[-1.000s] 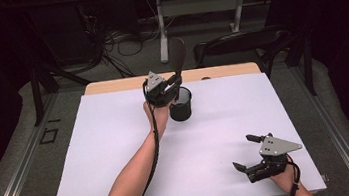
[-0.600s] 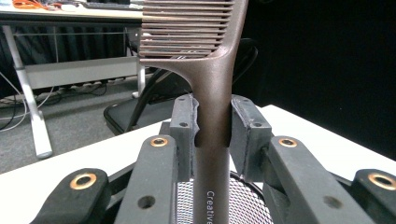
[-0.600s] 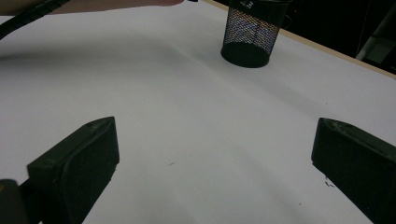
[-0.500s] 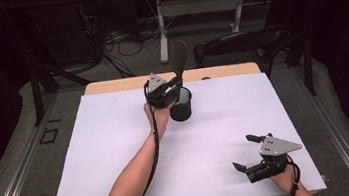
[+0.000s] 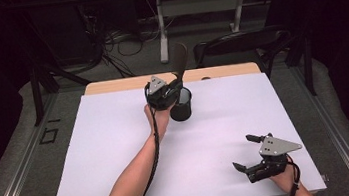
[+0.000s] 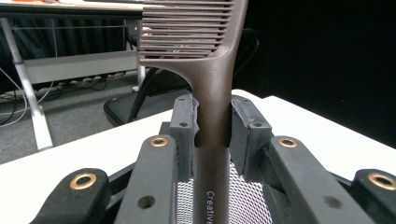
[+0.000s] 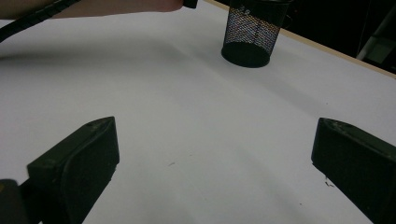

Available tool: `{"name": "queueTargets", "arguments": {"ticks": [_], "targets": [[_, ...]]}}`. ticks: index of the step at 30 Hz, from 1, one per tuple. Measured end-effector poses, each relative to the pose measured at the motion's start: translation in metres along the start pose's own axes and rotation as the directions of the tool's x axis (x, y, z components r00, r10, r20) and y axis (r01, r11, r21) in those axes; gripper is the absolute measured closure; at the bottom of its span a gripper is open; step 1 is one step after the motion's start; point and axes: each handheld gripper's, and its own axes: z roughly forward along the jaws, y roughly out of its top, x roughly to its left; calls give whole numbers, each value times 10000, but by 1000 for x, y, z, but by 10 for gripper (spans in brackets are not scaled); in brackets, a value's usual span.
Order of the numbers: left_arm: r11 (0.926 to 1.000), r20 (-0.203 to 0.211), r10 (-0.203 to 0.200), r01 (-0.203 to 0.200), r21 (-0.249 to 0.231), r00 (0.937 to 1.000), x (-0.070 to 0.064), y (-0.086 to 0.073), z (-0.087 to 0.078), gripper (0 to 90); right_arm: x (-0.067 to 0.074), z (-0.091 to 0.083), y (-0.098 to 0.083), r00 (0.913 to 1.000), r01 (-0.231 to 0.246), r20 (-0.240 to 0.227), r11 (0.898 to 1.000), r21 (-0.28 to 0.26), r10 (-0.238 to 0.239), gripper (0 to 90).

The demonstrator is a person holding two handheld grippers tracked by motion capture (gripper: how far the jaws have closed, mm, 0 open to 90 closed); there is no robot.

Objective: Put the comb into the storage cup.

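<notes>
At the far middle of the white table (image 5: 118,150), the left gripper (image 5: 172,92) is clamped on the handle of a dark brown slotted spatula (image 5: 179,63), which rises tilted a little to the right, its slotted head above the far edge of the table. Seen from the left gripper view, both pads press the spatula (image 6: 212,102) handle from either side, and black mesh shows just below the grip. That mesh belongs to a black mesh cup (image 5: 181,105) standing just right of the left hand; the lower handle appears to reach down into it, though the very end is hidden. The left forearm stretches from the near edge diagonally toward the far middle, wrist bent upward so the gripper points away and slightly up.

Near the right corner, the right gripper (image 5: 243,153) rests low over the table, its jaws spread wide with nothing between them, pointing left. Its own view looks across bare table toward the mesh cup (image 7: 252,32), well apart from it.
</notes>
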Motion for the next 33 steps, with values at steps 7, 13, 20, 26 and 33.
{"name": "queueTargets", "arguments": {"ticks": [7,13,20,26,33], "targets": [[9999,-10,88,-87,106,10000,0,-3,0,724,0,0,0,10000,34,-37,10000,-9,-34,5],[9999,-44,65,-65,135,10000,2,-4,0,724,0,0,0,10000,8,-32,10000,0,-8,5],[9999,-55,-16,17,153,10000,1,-6,0,724,0,0,0,10000,23,-27,10000,2,-23,5],[9997,-16,80,-80,243,10000,1,-7,1,724,0,0,0,10000,29,-33,10000,2,-29,5],[9996,-67,164,-163,240,9998,0,-9,1,723,0,0,0,10000,29,-30,10000,6,-29,6]]}}
